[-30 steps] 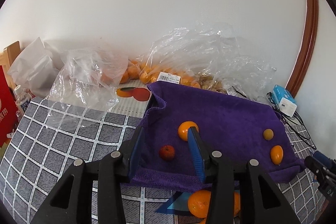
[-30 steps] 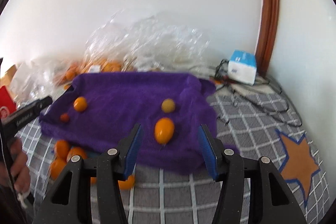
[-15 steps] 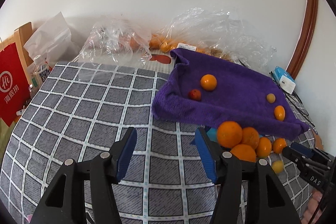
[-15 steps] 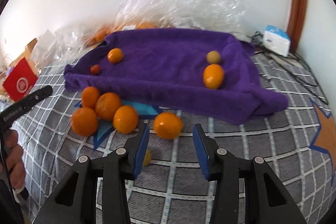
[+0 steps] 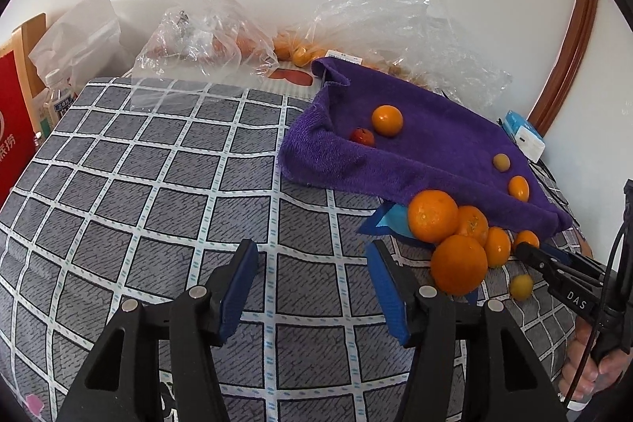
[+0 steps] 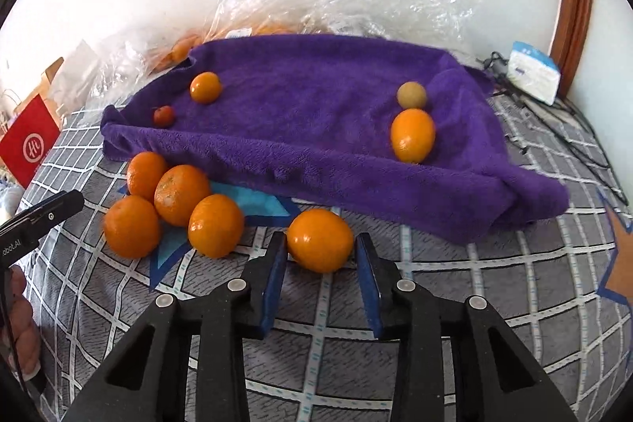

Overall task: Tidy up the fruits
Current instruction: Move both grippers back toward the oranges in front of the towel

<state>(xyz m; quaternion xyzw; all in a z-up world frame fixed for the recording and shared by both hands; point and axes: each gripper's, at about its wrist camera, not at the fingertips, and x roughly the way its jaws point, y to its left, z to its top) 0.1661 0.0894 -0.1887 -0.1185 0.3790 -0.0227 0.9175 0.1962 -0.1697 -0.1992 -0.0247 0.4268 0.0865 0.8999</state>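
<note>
A purple towel (image 6: 316, 129) lies on the checked cloth with an orange (image 6: 205, 87), a small red fruit (image 6: 163, 115), a tan round fruit (image 6: 412, 95) and an oval orange fruit (image 6: 412, 135) on it. Several oranges (image 6: 180, 200) sit in a cluster in front of the towel. My right gripper (image 6: 320, 248) is open, its fingers on either side of a single orange (image 6: 319, 239) on the cloth, apart from it. My left gripper (image 5: 312, 260) is open and empty over bare cloth, left of the cluster (image 5: 447, 236).
Clear plastic bags (image 5: 205, 26) holding more fruit lie along the back wall. A red paper bag (image 5: 12, 145) and a bottle (image 5: 55, 101) stand at the left. A white-blue box (image 6: 532, 72) and cables (image 6: 561, 129) lie at the right. A small yellow fruit (image 5: 520, 286) lies near the cluster.
Both grippers have pulled back from the towel and dropped lower. The right gripper has closed in on the single orange, which now sits between its fingers.
</note>
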